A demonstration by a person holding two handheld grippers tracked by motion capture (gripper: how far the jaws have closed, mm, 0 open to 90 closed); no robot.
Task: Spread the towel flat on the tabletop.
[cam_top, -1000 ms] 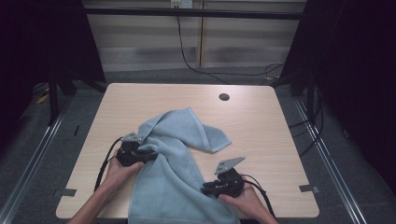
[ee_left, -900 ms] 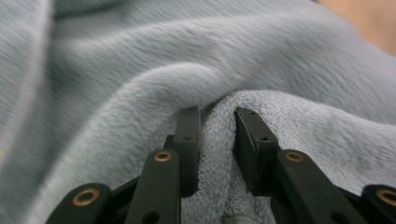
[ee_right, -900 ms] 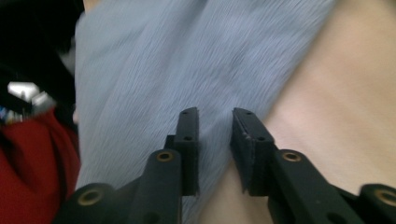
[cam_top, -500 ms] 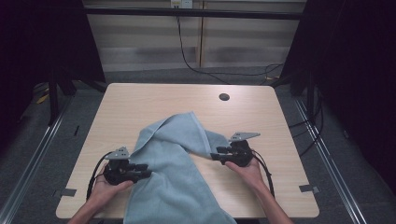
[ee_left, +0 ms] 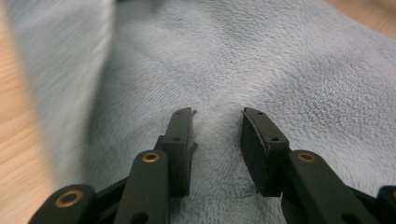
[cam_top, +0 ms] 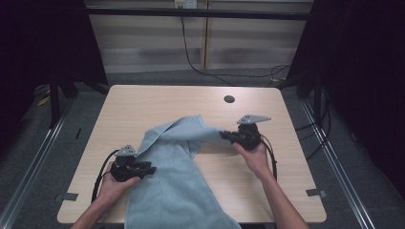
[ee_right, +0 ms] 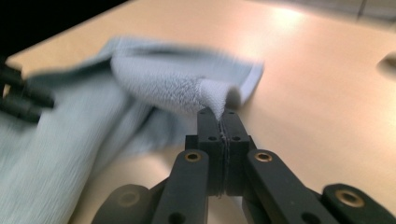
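Note:
A light blue towel [cam_top: 176, 186] lies crumpled across the front of the wooden table [cam_top: 143, 105] and hangs over its near edge. My right gripper [cam_top: 227, 136] is shut on a corner of the towel [ee_right: 163, 84] after its jaws just closed, and holds that corner raised to the right; the pinched cloth sits at the jaw tips [ee_right: 218, 116]. My left gripper [cam_top: 150, 168] rests at the towel's left edge. Its jaws [ee_left: 217, 126] stand apart over the towel's pile [ee_left: 280, 60] and have just closed a little, with no cloth pinched.
A round cable hole [cam_top: 229, 99] lies in the table's far right part, also seen as the cable hole [ee_right: 390, 63] in the right gripper view. Bare wood shows behind the towel and to its right. Dark curtains and floor rails flank the table.
The right gripper has swung from the front edge up and to the right, dragging a towel corner out with it. The left gripper has stayed near the towel's left edge.

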